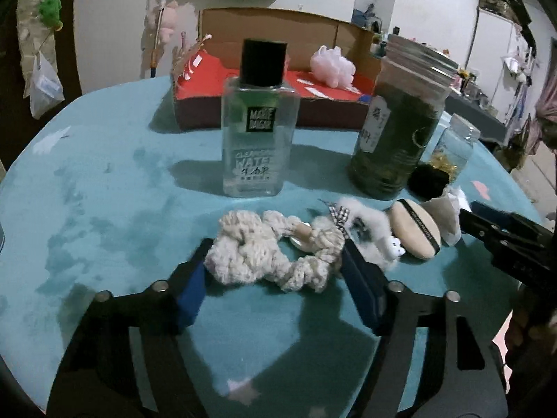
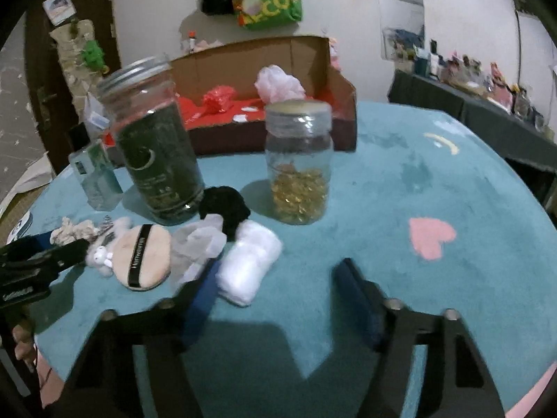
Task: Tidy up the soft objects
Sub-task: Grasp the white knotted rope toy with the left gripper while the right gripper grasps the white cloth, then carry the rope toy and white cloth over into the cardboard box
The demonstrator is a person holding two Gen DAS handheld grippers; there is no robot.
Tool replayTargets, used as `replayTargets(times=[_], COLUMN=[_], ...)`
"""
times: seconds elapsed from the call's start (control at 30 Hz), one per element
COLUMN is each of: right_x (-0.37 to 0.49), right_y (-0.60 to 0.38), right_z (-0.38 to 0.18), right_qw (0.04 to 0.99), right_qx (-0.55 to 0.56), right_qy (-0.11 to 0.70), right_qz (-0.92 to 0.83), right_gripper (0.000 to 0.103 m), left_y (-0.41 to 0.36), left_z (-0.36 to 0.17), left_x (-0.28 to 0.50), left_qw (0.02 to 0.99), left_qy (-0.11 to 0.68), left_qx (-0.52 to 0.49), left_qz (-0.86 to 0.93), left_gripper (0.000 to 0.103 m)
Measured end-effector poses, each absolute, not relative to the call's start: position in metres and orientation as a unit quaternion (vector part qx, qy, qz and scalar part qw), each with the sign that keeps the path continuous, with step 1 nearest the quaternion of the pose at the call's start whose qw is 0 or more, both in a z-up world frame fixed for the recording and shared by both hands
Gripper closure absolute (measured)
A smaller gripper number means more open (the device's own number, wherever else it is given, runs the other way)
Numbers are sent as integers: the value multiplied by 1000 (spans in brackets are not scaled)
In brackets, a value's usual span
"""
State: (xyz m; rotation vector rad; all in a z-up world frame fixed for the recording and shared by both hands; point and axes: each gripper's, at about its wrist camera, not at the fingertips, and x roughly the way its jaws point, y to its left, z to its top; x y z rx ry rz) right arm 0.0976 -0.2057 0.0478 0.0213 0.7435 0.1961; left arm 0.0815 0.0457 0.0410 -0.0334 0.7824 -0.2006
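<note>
A round table under a teal plush cover (image 1: pixel 104 181) carries the whole scene, its right half largely bare apart from a pink heart patch (image 2: pixel 431 236) near the curved rim. At the far edge stands an open cardboard box (image 1: pixel 271 35) with a red lining, a pale pink bath pouf (image 1: pixel 332 65) inside it. In front of the box stand a tall jar of dark green leaves (image 1: pixel 397 132), a clear bottle with a black cap (image 1: pixel 259 129) and a smaller jar of golden capsules (image 2: pixel 300 170). The soft things lie in a row just before them: a cream knitted scrunchie (image 1: pixel 264 250), a fluffy white clip with a checked bow (image 1: pixel 362 223), a beige powder puff with a black band (image 2: pixel 142 256), a crumpled grey cloth (image 2: pixel 196 247), a black scrunchie (image 2: pixel 224 205) and a white rolled cloth (image 2: pixel 249 263). The left gripper (image 1: pixel 275 275) is spread wide, its blue pads on either side of the cream scrunchie, not closed on it. The right gripper (image 2: pixel 278 289) is also spread wide, its left finger just beside the white roll, open teal surface beneath its right finger.
</note>
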Motion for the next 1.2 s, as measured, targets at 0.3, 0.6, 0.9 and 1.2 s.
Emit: replayTargets(times=[0.3, 0.6, 0.9, 1.2], right_x=[88, 77, 69, 67], right_y=[-203, -208, -197, -194], right_z=[55, 73, 81, 83], right_qw=[928, 936, 936, 935], right_qx=[17, 22, 14, 14], right_qy=[348, 324, 313, 313], right_qz=[129, 138, 163, 167], right_gripper=[89, 89, 89, 89], left_y=[33, 26, 13, 13], left_z=[48, 70, 77, 78], left_x=[74, 52, 49, 48], left_qw=[918, 929, 928, 928], left_qy=[374, 339, 332, 329], left_qx=[-19, -7, 1, 1], left_qz=[-130, -147, -168, -174], left_gripper=[83, 84, 84, 84])
